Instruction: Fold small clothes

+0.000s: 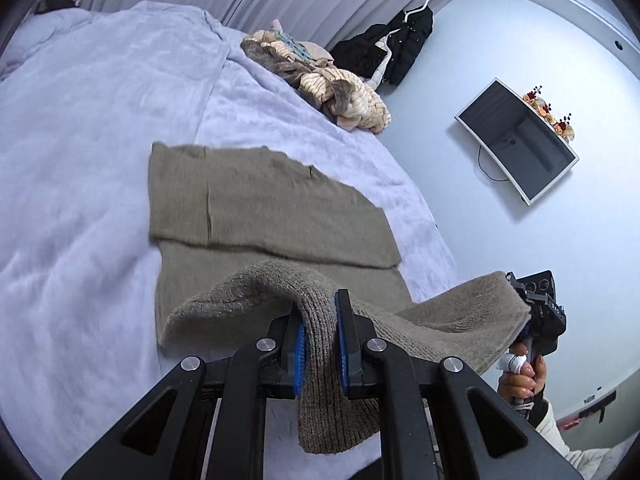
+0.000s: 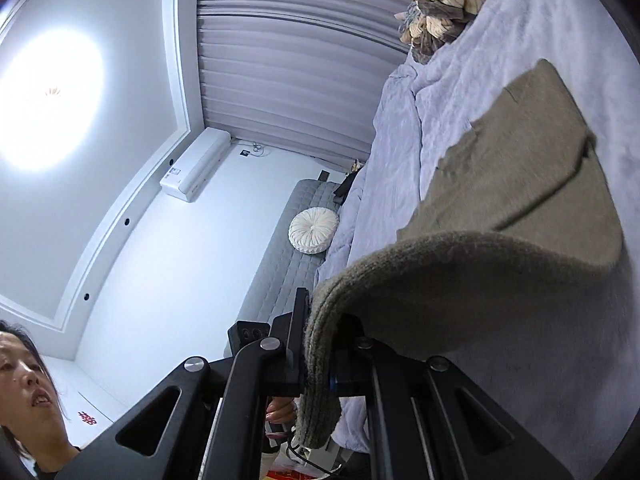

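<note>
The left gripper (image 1: 322,344) and the right gripper (image 2: 316,344) each pinched the brown sweater's (image 1: 260,208) edge above the bed (image 1: 80,140).

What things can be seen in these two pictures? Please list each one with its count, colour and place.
knit garment: one, olive-brown, partly folded on the bed, near edge lifted
blanket: one, pale lilac, covers the bed
clothes pile: one, beige and brown, far side of the bed
coat: one, black, hanging on the wall
screen: one, dark, on the wall
round cushion: one, white, by the headboard
air conditioner: one, white, high on the wall
left gripper: black, shut on the garment edge
right gripper: black, shut on the garment edge
</note>
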Tool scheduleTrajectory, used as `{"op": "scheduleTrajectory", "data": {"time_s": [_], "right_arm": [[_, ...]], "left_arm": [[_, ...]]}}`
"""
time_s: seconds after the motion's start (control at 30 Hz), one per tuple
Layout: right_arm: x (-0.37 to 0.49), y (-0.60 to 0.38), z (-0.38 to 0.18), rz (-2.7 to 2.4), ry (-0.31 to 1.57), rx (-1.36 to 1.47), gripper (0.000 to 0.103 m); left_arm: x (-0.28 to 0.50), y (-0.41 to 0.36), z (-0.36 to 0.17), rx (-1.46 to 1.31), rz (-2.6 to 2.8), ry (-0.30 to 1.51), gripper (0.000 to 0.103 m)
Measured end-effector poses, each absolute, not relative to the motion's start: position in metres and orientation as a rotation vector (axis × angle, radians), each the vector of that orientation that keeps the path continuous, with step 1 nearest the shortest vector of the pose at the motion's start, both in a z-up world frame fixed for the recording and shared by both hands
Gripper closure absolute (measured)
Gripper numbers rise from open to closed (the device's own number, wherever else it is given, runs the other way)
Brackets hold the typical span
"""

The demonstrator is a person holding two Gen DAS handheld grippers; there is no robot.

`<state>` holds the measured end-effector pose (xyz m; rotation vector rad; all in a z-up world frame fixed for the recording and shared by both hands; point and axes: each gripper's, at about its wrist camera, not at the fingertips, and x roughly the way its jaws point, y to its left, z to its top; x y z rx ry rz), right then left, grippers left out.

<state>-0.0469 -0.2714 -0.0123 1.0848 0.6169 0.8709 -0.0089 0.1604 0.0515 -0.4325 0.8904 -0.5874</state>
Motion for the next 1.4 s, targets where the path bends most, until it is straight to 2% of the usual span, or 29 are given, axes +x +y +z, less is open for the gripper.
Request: {"op": "scheduleTrajectory", "data": {"time_s": [0.23, 0.43, 0.6, 0.73, 0.77, 0.8, 0.83, 0.87, 0.9, 0.93, 1.0, 1.2, 1.4], "right_arm": [[0.043, -0.281, -0.005, 0.823, 0.619, 1.102, 0.095], [0.13, -0.3, -0.057, 0.681, 0.715, 1.187, 0.095], [0.179, -0.305, -0.116, 0.548, 0.828, 1.223, 0.095], [0.192, -0.306, -0.134, 0.538, 0.85, 1.256, 0.09], [0.194, -0.305, -0.134, 0.547, 0.852, 1.256, 0.088], [0.195, -0.305, -0.131, 0.556, 0.851, 1.251, 0.08], [0.197, -0.306, -0.128, 0.563, 0.842, 1.248, 0.073], [0.199, -0.307, -0.123, 0.569, 0.828, 1.252, 0.053], [0.203, -0.31, -0.12, 0.575, 0.802, 1.264, 0.027], [0.205, -0.312, -0.116, 0.58, 0.777, 1.276, 0.021], [0.209, -0.317, -0.109, 0.564, 0.751, 1.284, 0.021], [0.2, -0.322, -0.097, 0.53, 0.714, 1.269, 0.021], [0.195, -0.31, -0.109, 0.5, 0.812, 1.218, 0.021]], "left_arm": [[0.096, 0.134, 0.051, -0.374, -0.542, 0.883, 0.089], [0.175, 0.125, -0.001, -0.35, -0.446, 0.959, 0.089], [0.21, 0.121, -0.053, -0.332, -0.361, 1.045, 0.088], [0.211, 0.119, -0.065, -0.316, -0.33, 1.068, 0.084], [0.209, 0.119, -0.063, -0.308, -0.335, 1.058, 0.084], [0.207, 0.119, -0.059, -0.302, -0.342, 1.045, 0.084], [0.205, 0.119, -0.054, -0.303, -0.347, 1.034, 0.08], [0.203, 0.12, -0.048, -0.309, -0.362, 1.015, 0.075], [0.202, 0.12, -0.043, -0.314, -0.376, 1.0, 0.061], [0.201, 0.12, -0.038, -0.316, -0.383, 0.989, 0.039], [0.196, 0.121, -0.024, -0.283, -0.33, 0.929, 0.02], [0.193, 0.141, -0.007, -0.263, -0.261, 0.867, 0.021], [0.201, 0.116, -0.044, -0.226, -0.296, 0.977, 0.021]]}}
